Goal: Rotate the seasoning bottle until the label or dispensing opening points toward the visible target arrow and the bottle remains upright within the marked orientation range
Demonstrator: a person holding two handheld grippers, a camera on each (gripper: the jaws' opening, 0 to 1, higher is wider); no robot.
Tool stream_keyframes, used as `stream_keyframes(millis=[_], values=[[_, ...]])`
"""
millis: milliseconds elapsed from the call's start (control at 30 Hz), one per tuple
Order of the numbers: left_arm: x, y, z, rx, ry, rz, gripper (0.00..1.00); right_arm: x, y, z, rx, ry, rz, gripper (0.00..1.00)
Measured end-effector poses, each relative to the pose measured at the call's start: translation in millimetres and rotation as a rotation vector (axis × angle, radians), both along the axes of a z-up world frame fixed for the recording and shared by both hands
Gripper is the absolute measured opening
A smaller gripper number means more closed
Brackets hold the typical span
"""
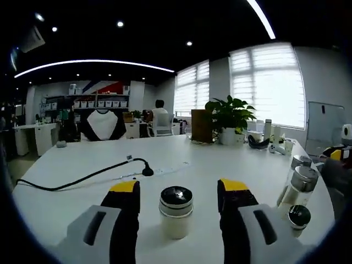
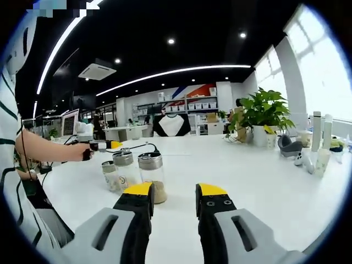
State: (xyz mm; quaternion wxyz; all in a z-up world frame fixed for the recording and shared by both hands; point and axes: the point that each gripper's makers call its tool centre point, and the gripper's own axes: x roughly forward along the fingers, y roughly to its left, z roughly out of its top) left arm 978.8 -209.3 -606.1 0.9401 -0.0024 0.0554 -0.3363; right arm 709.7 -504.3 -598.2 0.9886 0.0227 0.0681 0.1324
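A white seasoning bottle [image 1: 176, 215] with a shiny metal cap stands upright on the white table [image 1: 220, 165]. It sits between the two yellow-tipped jaws of my left gripper [image 1: 179, 187], which is open, with a gap on each side of the bottle. My right gripper [image 2: 175, 190] is open with nothing between its jaws. It hovers low over the table just in front of a glass shaker [image 2: 151, 177] that holds some pale powder. In the right gripper view a person's arm [image 2: 47, 149] holds the left gripper [image 2: 104, 146] at the far left.
Two more shakers [image 2: 120, 169] stand left of the glass one; from the left gripper view the group of shakers [image 1: 301, 187] is at the right. A black cable [image 1: 82, 177] runs across the table. A potted plant [image 1: 230, 118] and small bottles [image 1: 269, 132] stand at the back.
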Motion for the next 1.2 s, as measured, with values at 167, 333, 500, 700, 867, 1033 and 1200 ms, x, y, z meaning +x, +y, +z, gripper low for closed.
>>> stream_keyframes(millis=[167,333,500,700,867,1033,1200], values=[[6.6,-13.7,-9.6,0.039,-0.012,-0.020,0.55,0.4,-1.6,-0.7,0.003,0.003,-0.006,0.29],[15.3,-11.0,-23.4,0.062,0.018,0.003,0.55,0.1,-3.7,-3.5,-0.004,0.012,-0.008,0.29],[18.6,-9.4,-27.6,0.045,0.039,0.018,0.54,0.4,-8.1,-3.6,-0.009,0.013,-0.016,0.29],[24.3,-15.6,-28.6,0.060,0.044,0.003,0.52,0.6,-10.1,-5.6,-0.007,0.021,-0.022,0.29],[26.4,-17.3,-33.4,0.085,0.060,-0.006,0.45,0.4,-10.6,-5.7,-0.011,0.021,-0.022,0.29],[21.3,-17.5,-40.4,0.133,0.069,-0.015,0.36,0.9,-18.6,-2.6,-0.013,0.012,-0.039,0.29],[20.2,-18.3,-39.8,0.133,0.081,-0.017,0.35,0.2,-21.7,-1.5,-0.024,0.011,-0.046,0.29]])
